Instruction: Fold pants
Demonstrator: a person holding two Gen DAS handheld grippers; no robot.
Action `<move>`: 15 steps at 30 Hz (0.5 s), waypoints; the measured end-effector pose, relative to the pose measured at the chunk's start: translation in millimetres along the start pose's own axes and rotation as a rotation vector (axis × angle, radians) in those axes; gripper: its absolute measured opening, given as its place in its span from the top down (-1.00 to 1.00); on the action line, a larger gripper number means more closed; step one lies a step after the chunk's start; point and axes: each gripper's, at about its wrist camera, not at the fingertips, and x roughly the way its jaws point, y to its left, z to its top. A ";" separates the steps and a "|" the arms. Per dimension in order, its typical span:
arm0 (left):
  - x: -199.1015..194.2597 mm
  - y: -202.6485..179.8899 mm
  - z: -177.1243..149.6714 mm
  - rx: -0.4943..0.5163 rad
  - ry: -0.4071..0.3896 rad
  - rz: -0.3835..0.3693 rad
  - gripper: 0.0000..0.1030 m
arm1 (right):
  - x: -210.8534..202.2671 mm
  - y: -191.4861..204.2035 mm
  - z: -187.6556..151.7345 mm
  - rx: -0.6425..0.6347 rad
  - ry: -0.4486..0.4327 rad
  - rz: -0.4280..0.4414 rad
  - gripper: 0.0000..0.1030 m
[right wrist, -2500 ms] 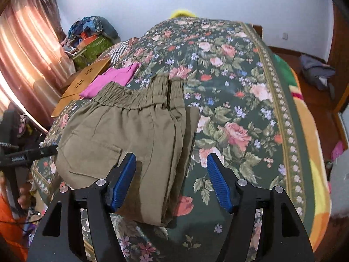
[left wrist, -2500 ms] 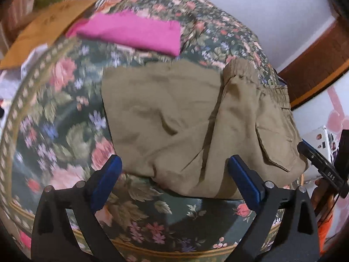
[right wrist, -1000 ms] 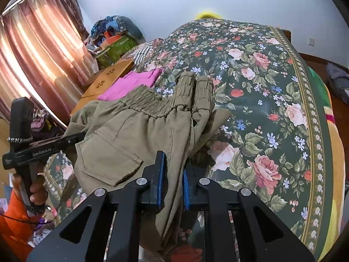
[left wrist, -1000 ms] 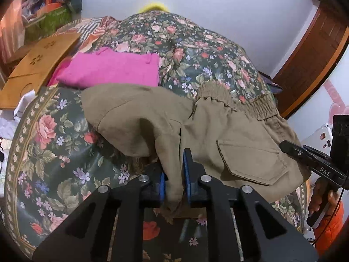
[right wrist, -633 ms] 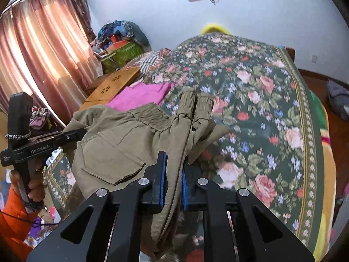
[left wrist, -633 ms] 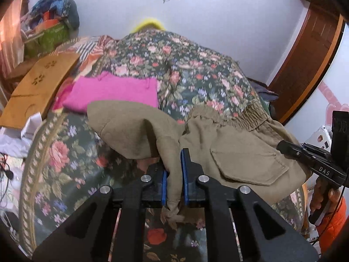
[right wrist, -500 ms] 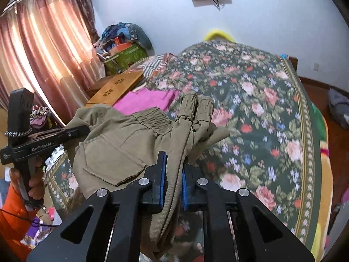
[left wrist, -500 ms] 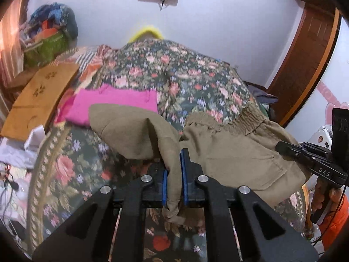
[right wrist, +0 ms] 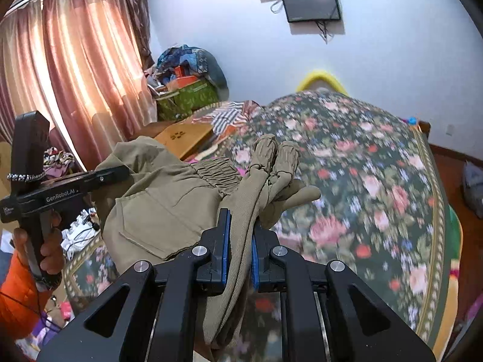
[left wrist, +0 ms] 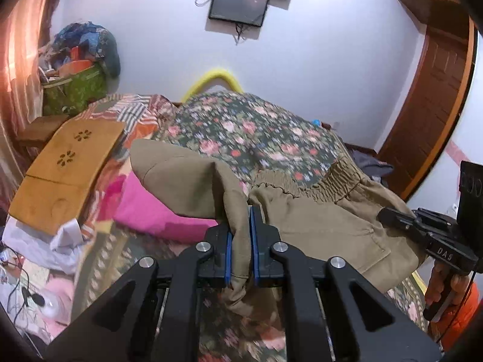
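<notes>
Left tongs [left wrist: 240, 241] and right tongs [right wrist: 240, 241] both pinching khaki cargo pants [left wrist: 317, 220], lifted off bed [right wrist: 362, 166]. Keep heights level, lower far edge first, release together.

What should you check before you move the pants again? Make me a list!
1. Left gripper shut on pants: ok.
2. Right gripper shut on pants: ok.
3. Pants lifted off the bed: mostly ok; whether the low hanging cloth is clear, cannot tell.
4. Pink cloth out of the way: not ok, it lies under the raised pants.
5. Flat bed space ahead on the right: ok.
6. Pants layers even: cannot tell, cloth is bunched.
</notes>
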 end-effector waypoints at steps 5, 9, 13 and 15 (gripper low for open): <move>18.1 28.2 25.9 -0.007 -0.029 0.040 0.82 | 29.5 9.5 25.8 -0.042 -0.020 0.007 0.81; 43.3 56.0 45.4 -0.016 -0.034 0.066 0.83 | 62.9 12.2 47.6 -0.061 -0.019 0.026 0.81; 73.4 82.5 57.8 -0.019 -0.023 0.090 0.83 | 100.2 12.9 64.3 -0.068 -0.016 0.035 0.81; 93.5 96.6 60.2 -0.008 -0.020 0.101 0.83 | 120.1 13.4 68.6 -0.082 -0.007 0.031 0.81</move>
